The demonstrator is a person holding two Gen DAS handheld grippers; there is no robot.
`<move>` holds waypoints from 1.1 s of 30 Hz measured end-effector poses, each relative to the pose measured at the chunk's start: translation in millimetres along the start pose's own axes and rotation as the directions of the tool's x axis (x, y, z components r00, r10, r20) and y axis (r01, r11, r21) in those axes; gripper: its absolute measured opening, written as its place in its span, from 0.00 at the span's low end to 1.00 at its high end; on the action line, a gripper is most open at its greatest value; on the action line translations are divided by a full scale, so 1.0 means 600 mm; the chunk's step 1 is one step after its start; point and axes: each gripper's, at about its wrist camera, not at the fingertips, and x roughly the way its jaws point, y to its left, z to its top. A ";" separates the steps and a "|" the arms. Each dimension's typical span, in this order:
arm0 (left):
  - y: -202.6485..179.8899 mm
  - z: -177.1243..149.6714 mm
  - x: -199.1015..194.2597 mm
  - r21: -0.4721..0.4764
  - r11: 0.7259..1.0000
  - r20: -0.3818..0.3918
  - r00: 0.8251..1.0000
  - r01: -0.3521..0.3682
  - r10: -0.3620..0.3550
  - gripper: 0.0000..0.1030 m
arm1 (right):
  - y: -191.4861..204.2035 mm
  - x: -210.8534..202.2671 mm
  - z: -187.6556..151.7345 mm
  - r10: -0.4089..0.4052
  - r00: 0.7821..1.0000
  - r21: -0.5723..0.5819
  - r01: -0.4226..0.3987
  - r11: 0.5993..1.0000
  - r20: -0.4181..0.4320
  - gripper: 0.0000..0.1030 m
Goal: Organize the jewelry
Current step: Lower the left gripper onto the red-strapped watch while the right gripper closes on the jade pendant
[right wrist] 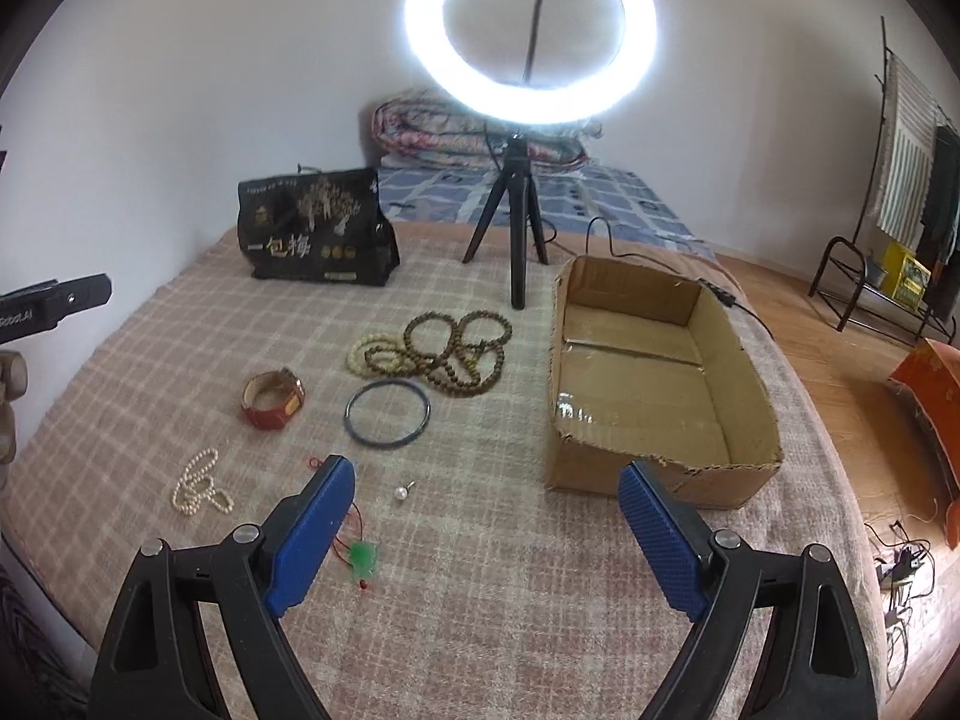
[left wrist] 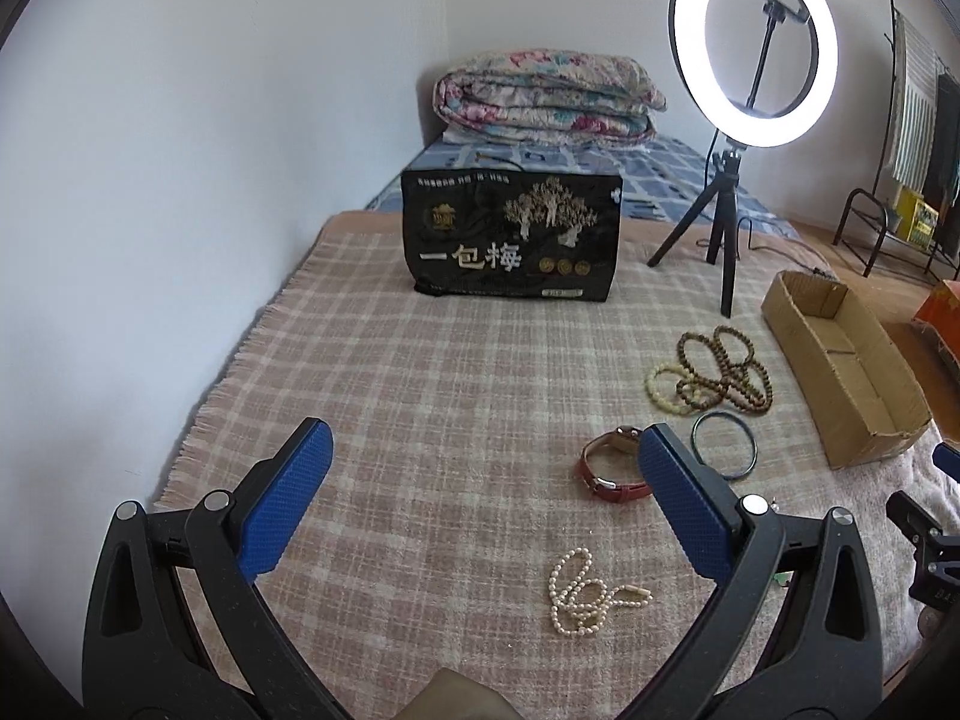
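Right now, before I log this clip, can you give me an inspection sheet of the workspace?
Surface: plaid blanket over a bed.
Job's things: cardboard box, nothing in it; brown beads, pale bracelet, dark bangle, red watch, pearl strand, pearl stud, green pendant on red cord, all loose on the blanket.
Clutter: black bag, ring light on a tripod.
Grippers: left claw and right claw open, holding nothing.
Cables: light's cord runs behind the box; tangle on the floor.
Surroundings: folded quilt, clothes rack, orange box.
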 end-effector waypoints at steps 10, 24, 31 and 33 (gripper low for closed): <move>-0.015 0.004 0.093 -0.006 0.999 -0.131 0.990 0.047 -0.047 0.98 | 0.035 0.069 -0.029 0.128 0.973 -0.078 -0.145 0.986 -0.190 0.73; -0.041 -0.018 0.210 -0.095 0.984 -0.343 0.922 0.154 -0.177 0.54 | 0.056 0.105 -0.056 0.217 0.931 -0.078 -0.250 0.965 -0.293 0.58; -0.051 -0.020 0.221 -0.089 0.982 -0.355 0.916 0.165 -0.186 0.54 | 0.065 0.121 -0.067 0.261 0.909 -0.067 -0.298 0.952 -0.326 0.46; -0.051 -0.022 0.228 -0.096 0.981 -0.366 0.910 0.168 -0.192 0.49 | 0.069 0.126 -0.068 0.269 0.904 -0.070 -0.308 0.949 -0.332 0.43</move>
